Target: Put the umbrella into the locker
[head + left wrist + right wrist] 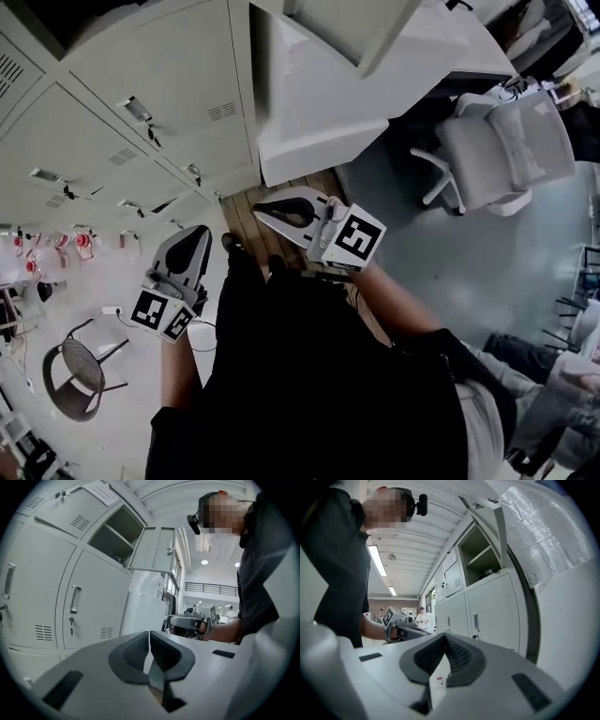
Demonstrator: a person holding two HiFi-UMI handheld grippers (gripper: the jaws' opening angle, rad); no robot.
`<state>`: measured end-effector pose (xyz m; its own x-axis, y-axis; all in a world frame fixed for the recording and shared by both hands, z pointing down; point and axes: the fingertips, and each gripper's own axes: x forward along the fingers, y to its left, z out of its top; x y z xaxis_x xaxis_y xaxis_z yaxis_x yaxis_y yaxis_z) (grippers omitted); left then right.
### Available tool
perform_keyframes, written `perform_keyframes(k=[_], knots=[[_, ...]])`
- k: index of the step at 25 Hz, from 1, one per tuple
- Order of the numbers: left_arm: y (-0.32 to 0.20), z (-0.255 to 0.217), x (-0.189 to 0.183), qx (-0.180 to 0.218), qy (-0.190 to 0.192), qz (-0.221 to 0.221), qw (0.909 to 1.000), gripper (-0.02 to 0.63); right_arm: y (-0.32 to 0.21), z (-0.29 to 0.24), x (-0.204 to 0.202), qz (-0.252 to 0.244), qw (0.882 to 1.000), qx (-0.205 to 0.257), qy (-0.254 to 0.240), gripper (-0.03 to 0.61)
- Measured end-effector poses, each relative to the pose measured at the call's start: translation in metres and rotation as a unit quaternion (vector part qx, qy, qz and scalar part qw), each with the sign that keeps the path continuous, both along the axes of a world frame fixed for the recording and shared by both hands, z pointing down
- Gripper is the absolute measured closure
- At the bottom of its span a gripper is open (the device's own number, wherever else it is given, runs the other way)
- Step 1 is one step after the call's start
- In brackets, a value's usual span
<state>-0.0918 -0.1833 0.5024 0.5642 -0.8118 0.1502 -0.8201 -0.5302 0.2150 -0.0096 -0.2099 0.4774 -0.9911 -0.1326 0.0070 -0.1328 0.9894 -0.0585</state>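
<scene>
Lockers face left tool, right tool (both closed).

Black short-sleeved shirt — pale grey left gripper and right gripper, each with square-marked cube.

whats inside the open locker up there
The open locker shows one shelf and a small dark item under it, too dim to identify. Its back is in shadow, so anything deeper is hidden.
</scene>
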Motion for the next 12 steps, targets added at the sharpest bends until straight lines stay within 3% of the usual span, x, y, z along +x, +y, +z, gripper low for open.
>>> perform_keyframes(k=[12], knots=[[-0.027, -0.002, 0.022, 0.0, 0.009, 0.042, 0.9991, 0.592, -0.018, -0.01, 0.021, 0.008, 1.0, 0.014, 0.001, 0.566]])
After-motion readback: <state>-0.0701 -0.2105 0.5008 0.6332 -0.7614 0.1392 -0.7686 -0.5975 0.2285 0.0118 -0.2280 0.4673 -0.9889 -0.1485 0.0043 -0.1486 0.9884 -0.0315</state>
